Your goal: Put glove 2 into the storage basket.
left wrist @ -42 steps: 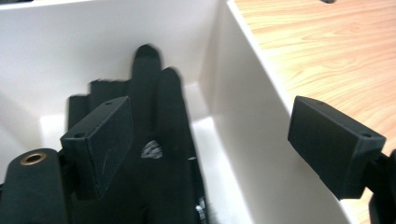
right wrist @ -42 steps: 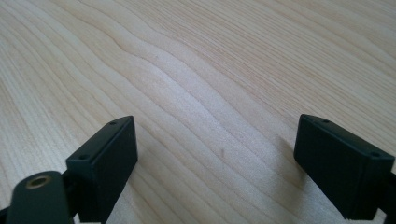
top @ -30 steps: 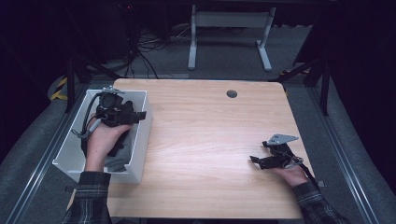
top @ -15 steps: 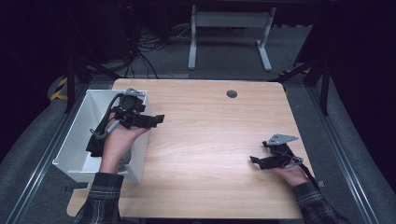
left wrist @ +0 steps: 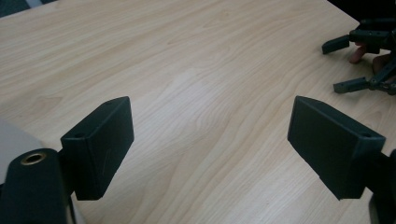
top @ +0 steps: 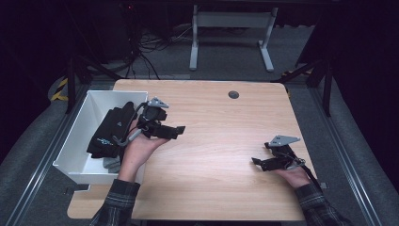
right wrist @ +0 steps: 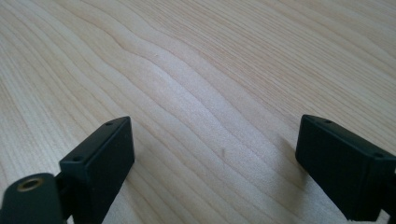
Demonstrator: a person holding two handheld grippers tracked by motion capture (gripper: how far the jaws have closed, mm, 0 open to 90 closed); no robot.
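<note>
My left gripper is held in a hand just right of a white bin, low over the wooden table and pointing right. In the left gripper view its jaws stand wide apart with only bare wood between them. My right gripper rests near the table's front right, pointing left, and its jaws are likewise spread over bare wood. Far off in the left gripper view, the right gripper appears at the top right. A black pouch-like item lies inside the bin.
The bin sits on the table's left edge, with a small grey object at its near end. A dark round grommet hole is at the table's far middle. A metal stand and cables sit on the floor beyond the table.
My left gripper has moved rightward from above the bin to over the table beside it, jaws still spread. The right hand has stayed put.
</note>
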